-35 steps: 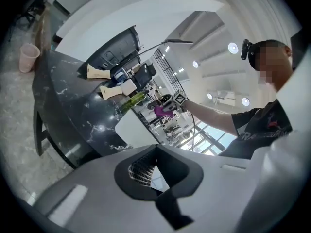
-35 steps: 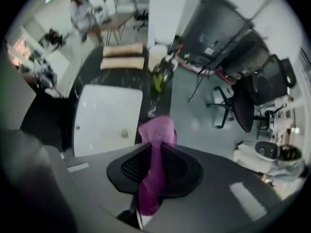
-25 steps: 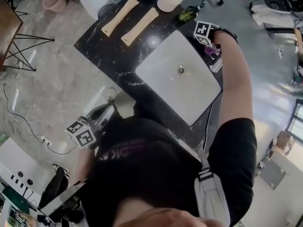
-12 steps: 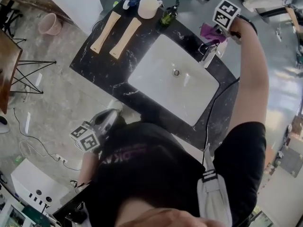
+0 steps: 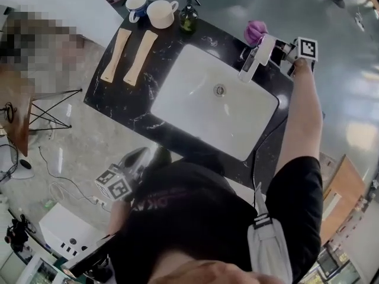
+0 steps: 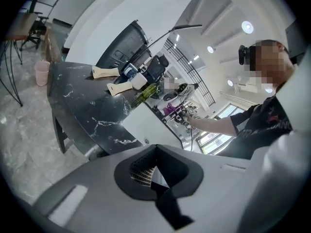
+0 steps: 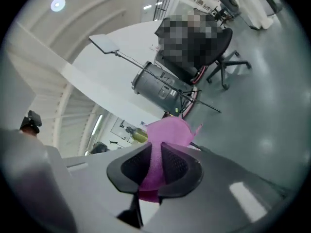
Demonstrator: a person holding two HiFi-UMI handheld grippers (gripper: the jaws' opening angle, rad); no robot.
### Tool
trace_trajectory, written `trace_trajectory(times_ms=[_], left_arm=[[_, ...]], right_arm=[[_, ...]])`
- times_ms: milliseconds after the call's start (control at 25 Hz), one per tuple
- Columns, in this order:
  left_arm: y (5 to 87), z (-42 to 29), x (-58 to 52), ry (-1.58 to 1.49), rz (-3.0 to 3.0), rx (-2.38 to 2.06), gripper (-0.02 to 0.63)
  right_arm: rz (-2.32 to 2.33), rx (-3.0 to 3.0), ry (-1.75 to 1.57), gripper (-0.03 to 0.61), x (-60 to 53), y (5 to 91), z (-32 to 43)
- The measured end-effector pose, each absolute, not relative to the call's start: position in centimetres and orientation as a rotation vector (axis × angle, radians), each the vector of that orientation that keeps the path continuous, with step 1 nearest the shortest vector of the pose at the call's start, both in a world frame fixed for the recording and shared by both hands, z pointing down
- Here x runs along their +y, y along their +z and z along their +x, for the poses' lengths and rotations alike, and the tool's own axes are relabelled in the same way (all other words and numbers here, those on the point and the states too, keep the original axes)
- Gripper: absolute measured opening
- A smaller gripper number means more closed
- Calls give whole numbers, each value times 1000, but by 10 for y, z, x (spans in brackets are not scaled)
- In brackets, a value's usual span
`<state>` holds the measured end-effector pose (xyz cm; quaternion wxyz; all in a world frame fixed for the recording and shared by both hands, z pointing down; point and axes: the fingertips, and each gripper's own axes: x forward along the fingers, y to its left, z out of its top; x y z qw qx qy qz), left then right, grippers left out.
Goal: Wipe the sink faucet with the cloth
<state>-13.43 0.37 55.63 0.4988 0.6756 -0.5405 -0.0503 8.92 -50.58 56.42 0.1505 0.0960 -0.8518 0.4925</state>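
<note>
The chrome faucet (image 5: pixel 256 58) stands at the far right rim of the white sink (image 5: pixel 195 108). A purple cloth (image 5: pixel 256 32) sits bunched just behind the faucet's base. My right gripper (image 5: pixel 278 45), with its marker cube to the right of the faucet, is shut on the cloth. In the right gripper view the cloth (image 7: pixel 167 132) is pinched between the pads and fans out past the tips of the right gripper (image 7: pixel 156 171). My left gripper (image 5: pixel 142 152) hangs low beside the person's body, away from the sink. The left gripper (image 6: pixel 154 176) shows a narrow gap with nothing in it.
The sink is set in a black marble counter (image 5: pixel 127 96). Two wooden boards (image 5: pixel 115 55) (image 5: pixel 140 58) lie at its left end. Two cups (image 5: pixel 137 3) (image 5: pixel 162 13) and a green bottle (image 5: pixel 188 18) stand along the far edge. A cable (image 5: pixel 260 152) runs over the near right edge.
My right gripper has lifted and rolled, carrying the cloth from beside the faucet's spout to behind its base. The left gripper drifted a little at the person's side.
</note>
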Motion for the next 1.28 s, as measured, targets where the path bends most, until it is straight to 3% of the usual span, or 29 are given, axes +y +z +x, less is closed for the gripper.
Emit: trace_trajectory(times_ms=[120,440,840,1040,1280], left_arm=[[558,-122,0,-80,1630,-1296,0],[555,-107,1,-49,1666,-1301,0],[547,-120,6,-119,1776,-1251,0],[534,-129,4,-156,1850,-1187,0],[527,-131,11,-138,1892,-1166,0]], right_arm=[[349,-2286,1463,66,-495,602,96],[387,-2086,1097,64,-483,643,81],[703,-2797,1461,64,-450,516,151],[734,-2843,1397,64,-350,524,140],[1044,-2505,1623,64,-323,601,127]])
